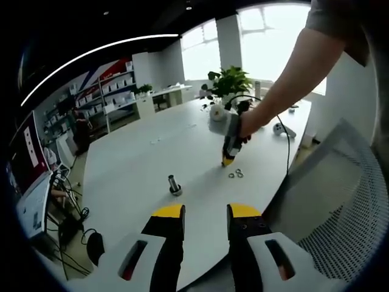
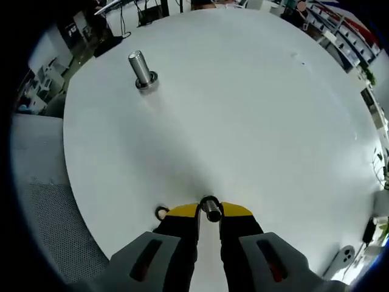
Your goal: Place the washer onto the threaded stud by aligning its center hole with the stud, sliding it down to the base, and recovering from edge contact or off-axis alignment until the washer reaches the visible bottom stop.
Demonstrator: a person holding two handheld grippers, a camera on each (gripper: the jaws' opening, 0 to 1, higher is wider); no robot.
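Washer (image 2: 210, 208) sits pinched between my right claw (image 2: 209, 212) tips, well short of the stud (image 2: 141, 72) standing on the counter (image 2: 255, 109). Left claw (image 1: 206, 212) spread, holding nothing.

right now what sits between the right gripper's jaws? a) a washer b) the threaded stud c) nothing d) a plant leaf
a: in the right gripper view a small metal washer is pinched at the tips of the right gripper, while the threaded stud stands apart on the table.
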